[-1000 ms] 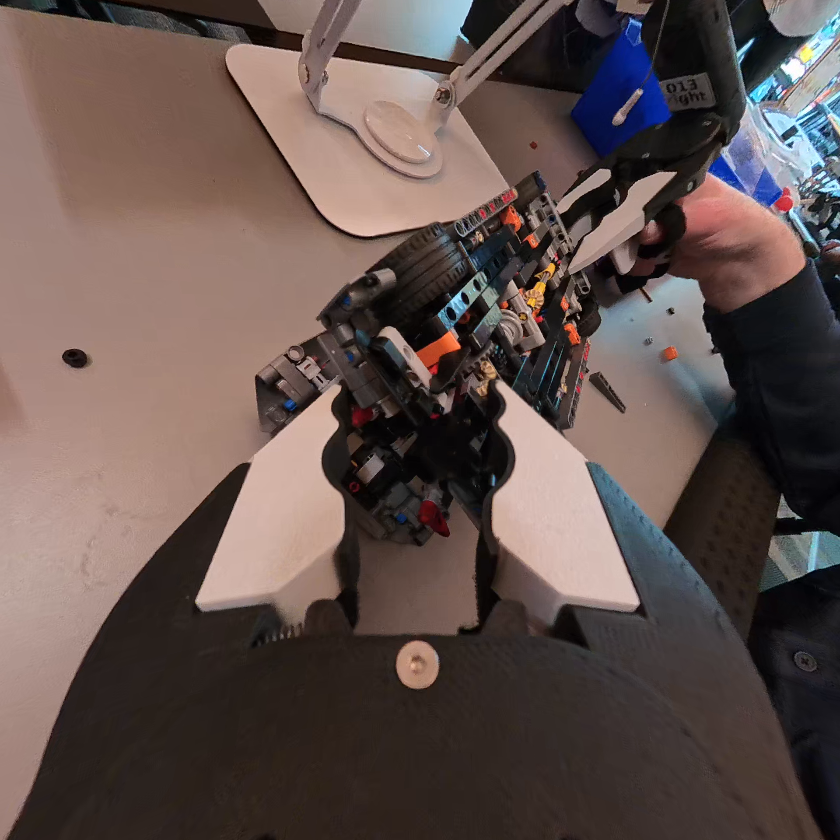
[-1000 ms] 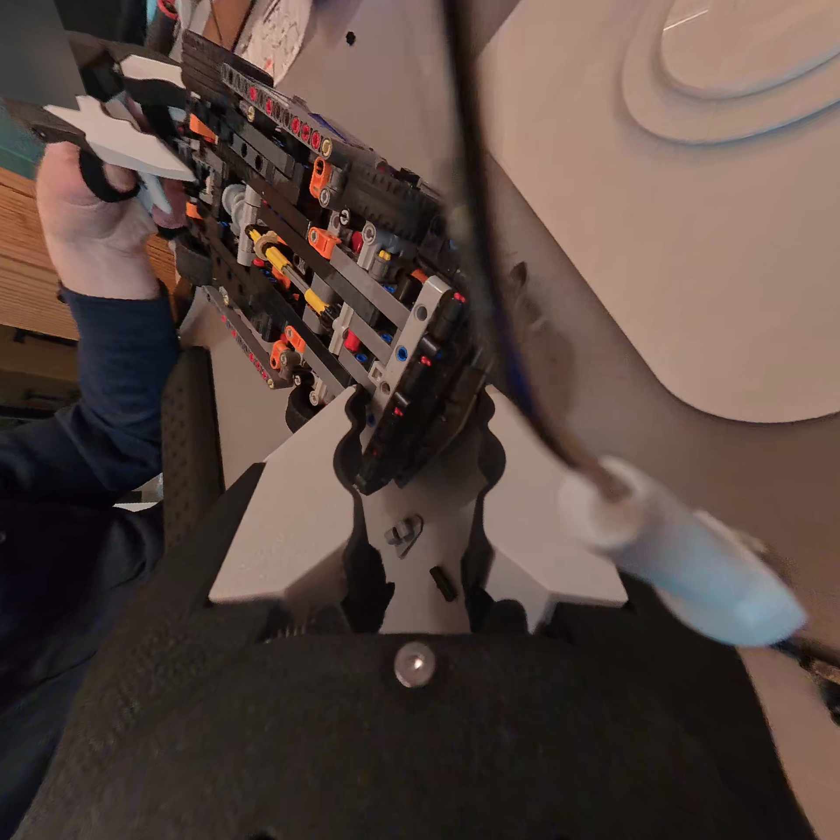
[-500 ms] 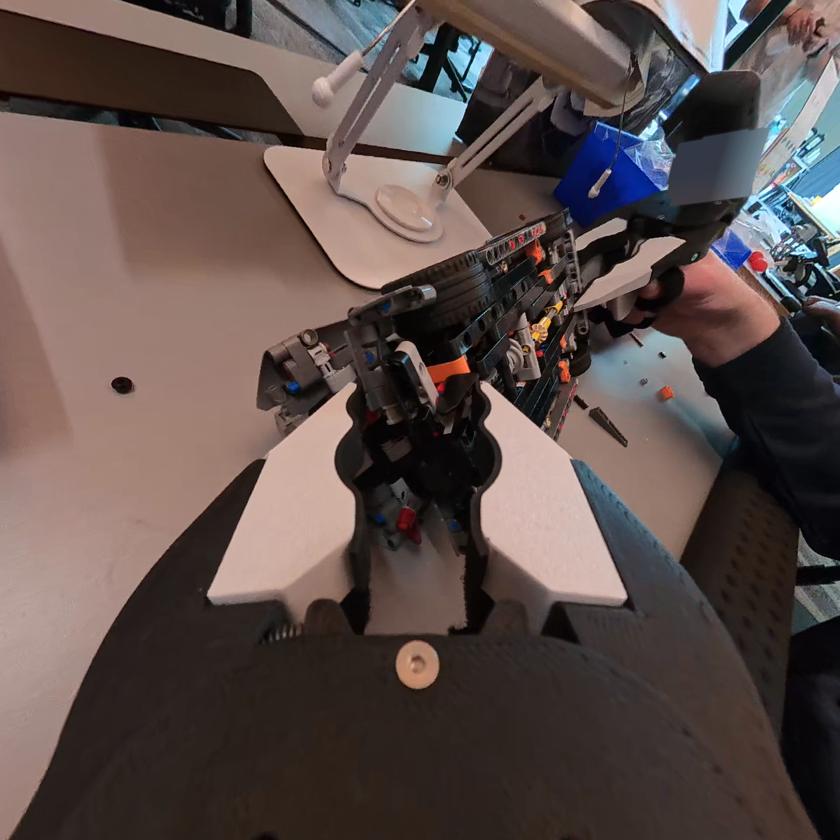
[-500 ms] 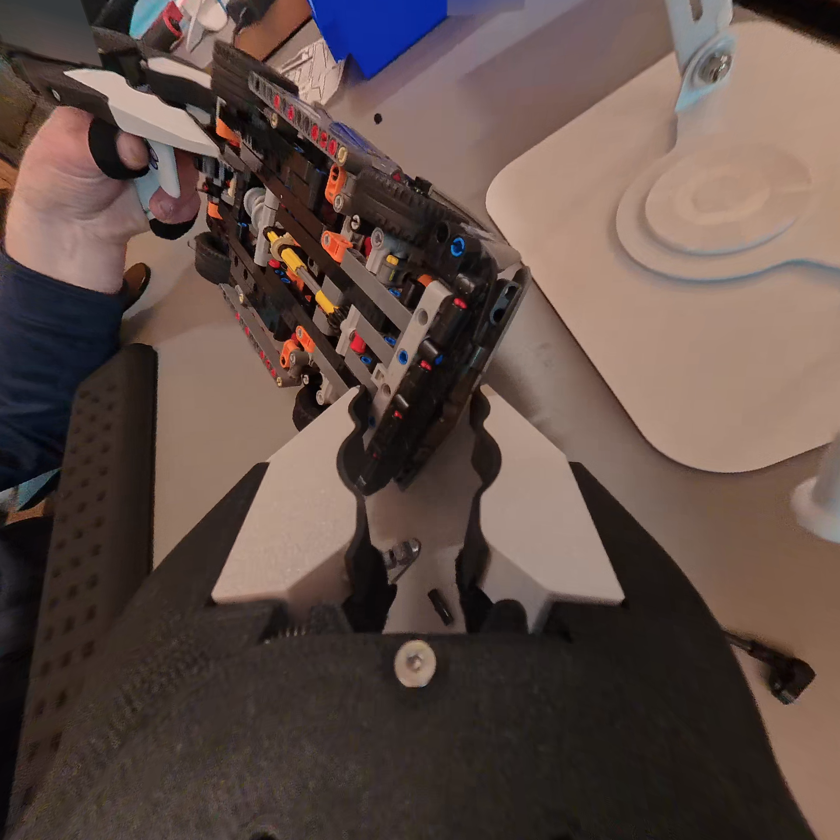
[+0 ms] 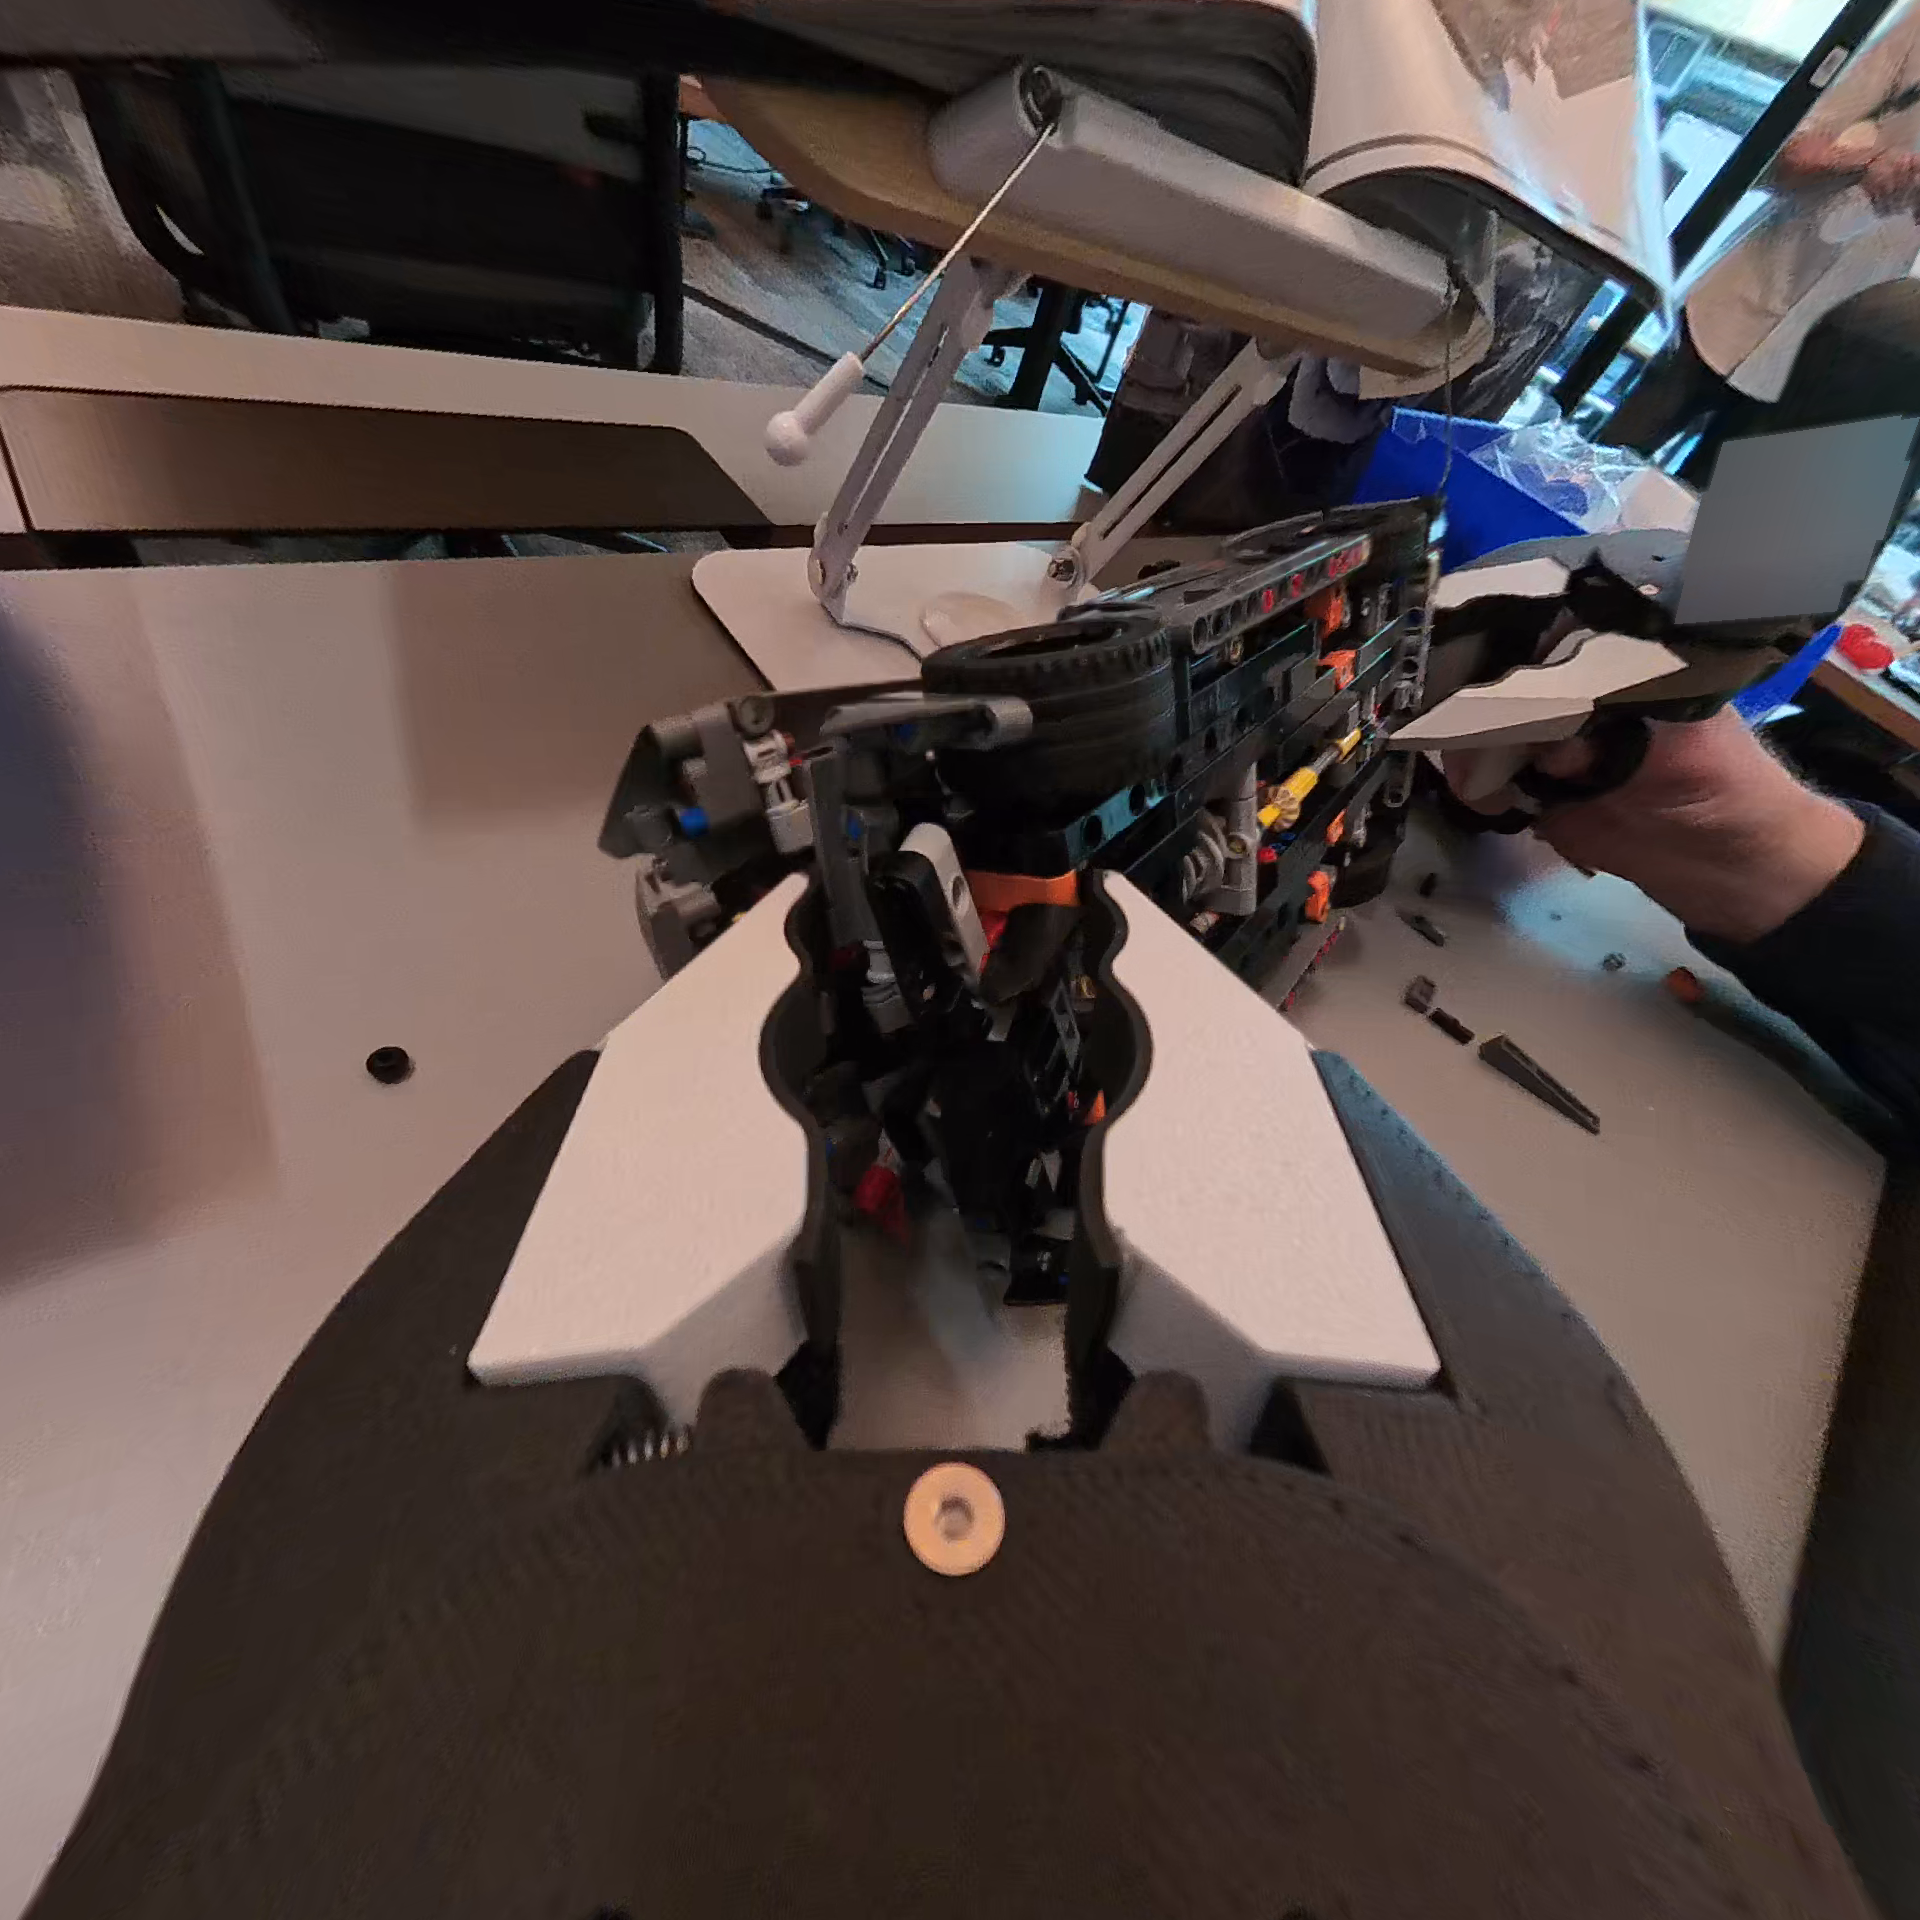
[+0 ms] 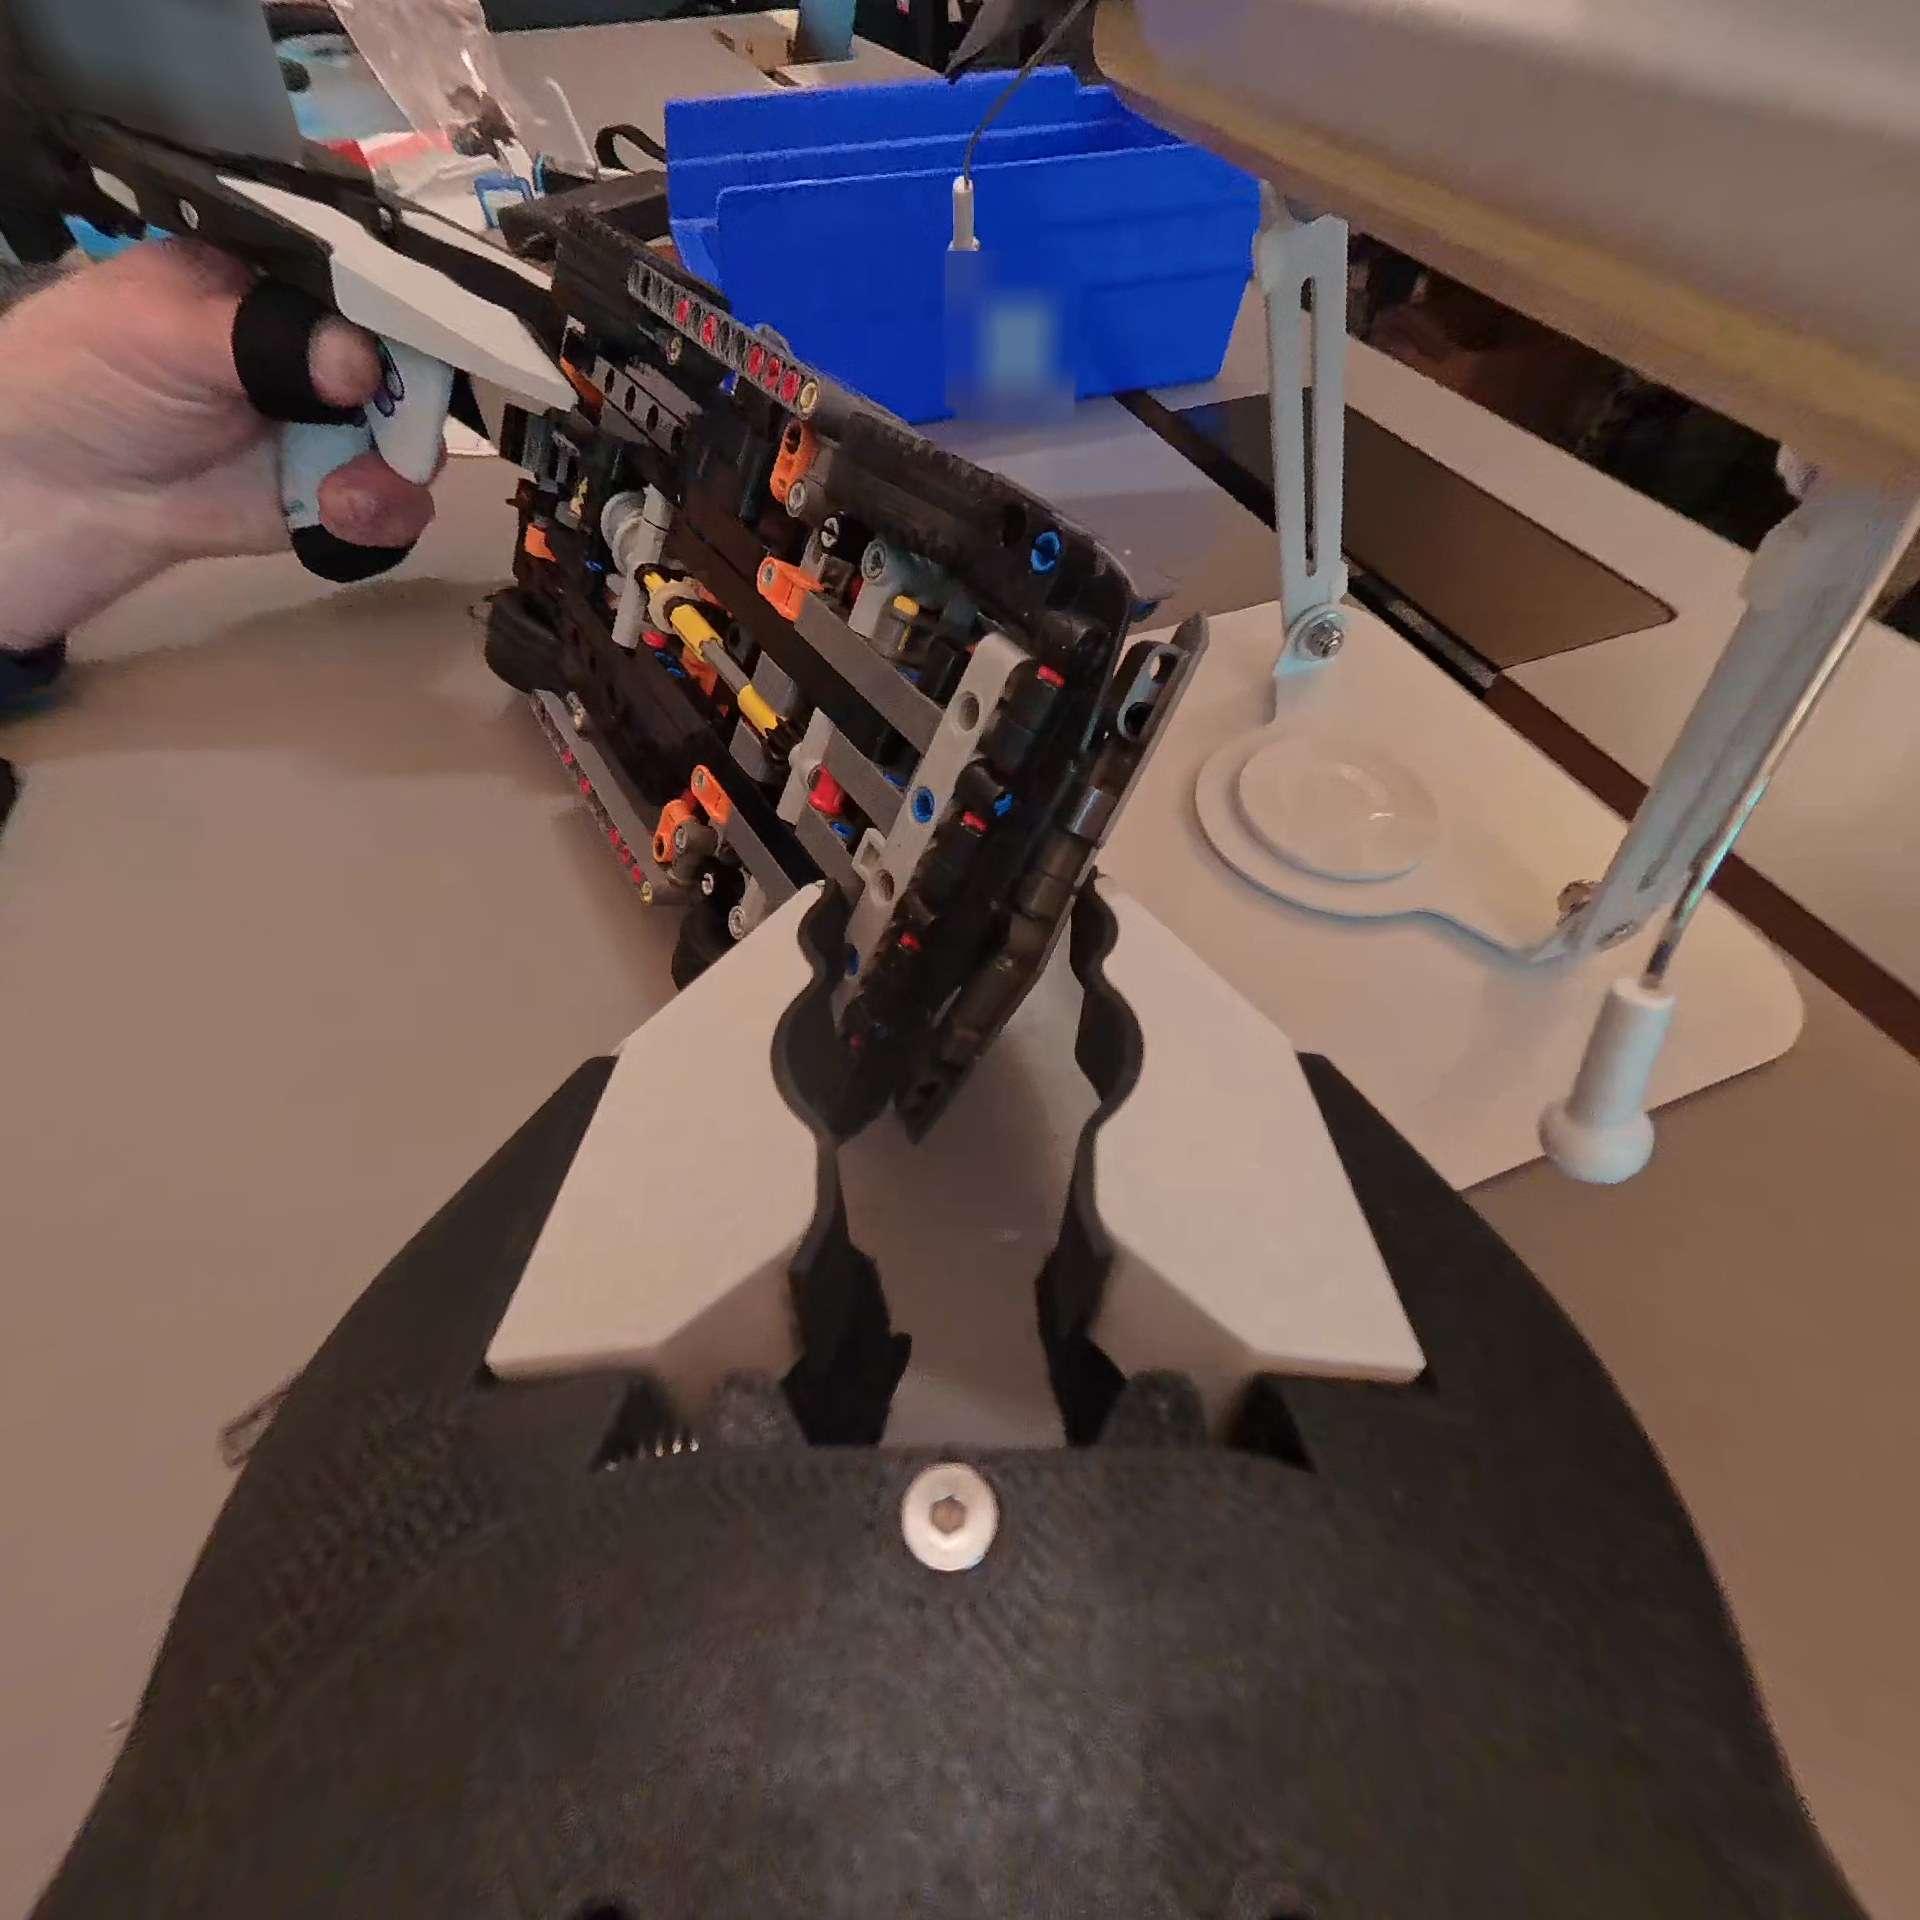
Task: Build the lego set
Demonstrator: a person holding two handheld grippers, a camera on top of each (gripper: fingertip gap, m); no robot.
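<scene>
A long black and grey lego car model (image 5: 1091,717) with orange, red and yellow parts and a black tyre is held tilted on edge above the table. My left gripper (image 5: 951,894) is shut on one end of it. My right gripper (image 6: 956,904) is shut on the other end of the model (image 6: 790,644), with its grey beams facing me. In the left wrist view the right gripper (image 5: 1423,675) shows at the far end, held by a hand. In the right wrist view the left gripper (image 6: 551,343) shows at the upper left.
A white lamp stand (image 5: 790,613) with slanted arms stands behind the model; its base (image 6: 1455,1039) and a hanging white knob (image 6: 1600,1122) lie right of my right gripper. A blue bin (image 6: 883,260) stands behind. Loose dark pieces (image 5: 1538,1081) lie near the table's right edge. About 20 cm separates my left fingertips from my right.
Both grippers have kept hold and swung the model up from a steep downward view to a more level one. The lamp arms and the blue bin have come into view.
</scene>
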